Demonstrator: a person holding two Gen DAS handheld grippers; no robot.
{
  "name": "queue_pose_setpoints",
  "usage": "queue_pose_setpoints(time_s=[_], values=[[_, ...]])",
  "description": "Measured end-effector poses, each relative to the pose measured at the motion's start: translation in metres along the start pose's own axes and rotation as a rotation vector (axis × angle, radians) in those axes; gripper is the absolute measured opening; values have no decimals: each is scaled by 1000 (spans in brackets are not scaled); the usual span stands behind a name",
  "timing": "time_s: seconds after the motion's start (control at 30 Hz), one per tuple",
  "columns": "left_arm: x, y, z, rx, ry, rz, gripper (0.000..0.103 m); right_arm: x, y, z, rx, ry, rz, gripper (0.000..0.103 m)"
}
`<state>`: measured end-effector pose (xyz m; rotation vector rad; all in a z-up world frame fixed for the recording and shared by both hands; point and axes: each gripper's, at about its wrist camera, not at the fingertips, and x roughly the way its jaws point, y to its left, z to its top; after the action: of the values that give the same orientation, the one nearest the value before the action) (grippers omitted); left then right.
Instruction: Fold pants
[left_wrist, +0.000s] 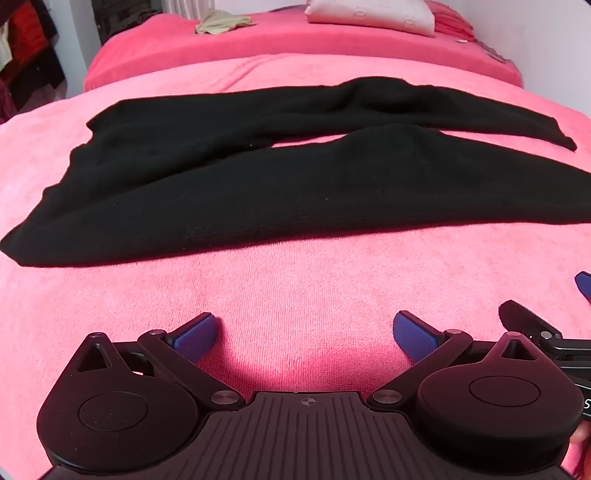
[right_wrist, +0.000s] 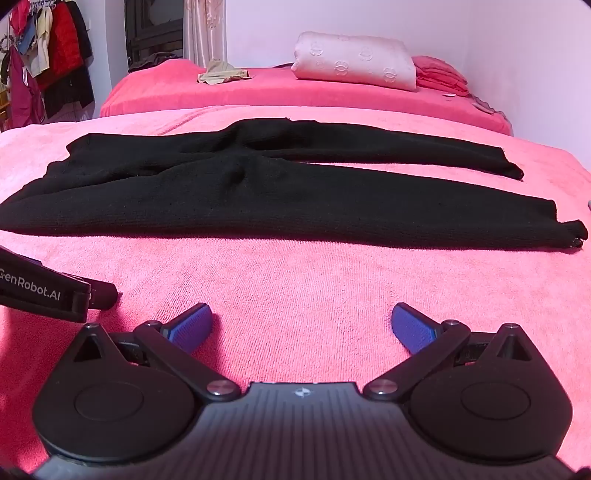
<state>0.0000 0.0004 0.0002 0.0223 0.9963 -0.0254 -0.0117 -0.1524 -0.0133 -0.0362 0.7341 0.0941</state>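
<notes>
Black knit pants (left_wrist: 258, 177) lie spread flat on the pink bedcover (left_wrist: 295, 280), waist at the left, two legs running right with a pink gap between them. They also show in the right wrist view (right_wrist: 280, 199), leg cuffs at the right. My left gripper (left_wrist: 306, 332) is open and empty, just above the cover, short of the pants' near edge. My right gripper (right_wrist: 301, 325) is open and empty too, to the right of the left one. The left gripper's body (right_wrist: 44, 291) shows at the right wrist view's left edge.
A second pink bed (right_wrist: 295, 92) stands behind, with a white rolled pillow (right_wrist: 354, 64), a folded pink cloth (right_wrist: 439, 74) and a beige garment (right_wrist: 221, 74). Clothes hang on a rack (right_wrist: 44, 66) at the far left. A white wall (right_wrist: 535, 74) is at the right.
</notes>
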Motion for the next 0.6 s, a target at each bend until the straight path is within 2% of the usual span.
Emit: queue_pose_setpoints(time_s=[0.6], values=[[0, 0, 0, 4, 3, 6, 103, -3, 1, -2, 2, -16, -2, 103]])
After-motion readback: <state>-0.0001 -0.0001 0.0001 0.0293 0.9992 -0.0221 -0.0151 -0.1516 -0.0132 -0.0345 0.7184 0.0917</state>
